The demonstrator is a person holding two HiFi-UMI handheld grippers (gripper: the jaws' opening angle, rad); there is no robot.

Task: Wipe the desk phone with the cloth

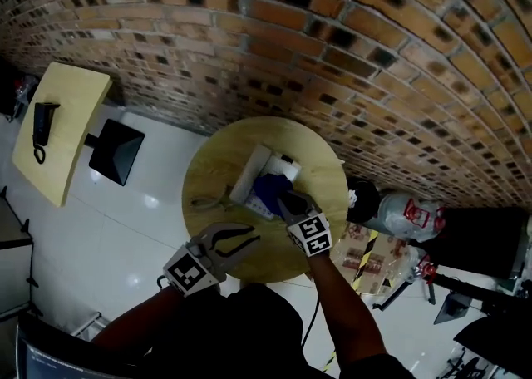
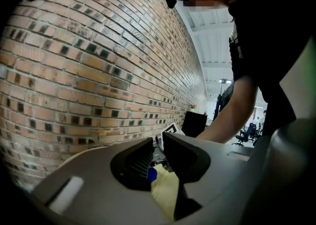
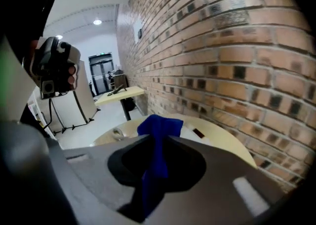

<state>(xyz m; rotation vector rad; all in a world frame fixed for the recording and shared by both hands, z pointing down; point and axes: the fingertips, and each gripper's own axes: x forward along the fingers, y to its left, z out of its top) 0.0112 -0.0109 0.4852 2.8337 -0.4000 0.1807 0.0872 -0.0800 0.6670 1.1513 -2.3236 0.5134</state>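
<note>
The right gripper (image 1: 288,200) is closed on the blue cloth (image 1: 268,189) and holds it over the white desk phone (image 1: 252,171), which lies on the round table (image 1: 208,171). The left gripper (image 1: 253,234) is beside it, with its jaws a little apart and nothing between them.

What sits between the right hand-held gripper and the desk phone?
The blue cloth, clamped by the right hand-held gripper, over the desk phone; the head view shows it.

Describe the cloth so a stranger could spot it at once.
Start at the round wooden table against the brick wall. On it lies a white desk phone; the cloth hangs over that, pinched in the right gripper. It is the only deep blue thing there.
</note>
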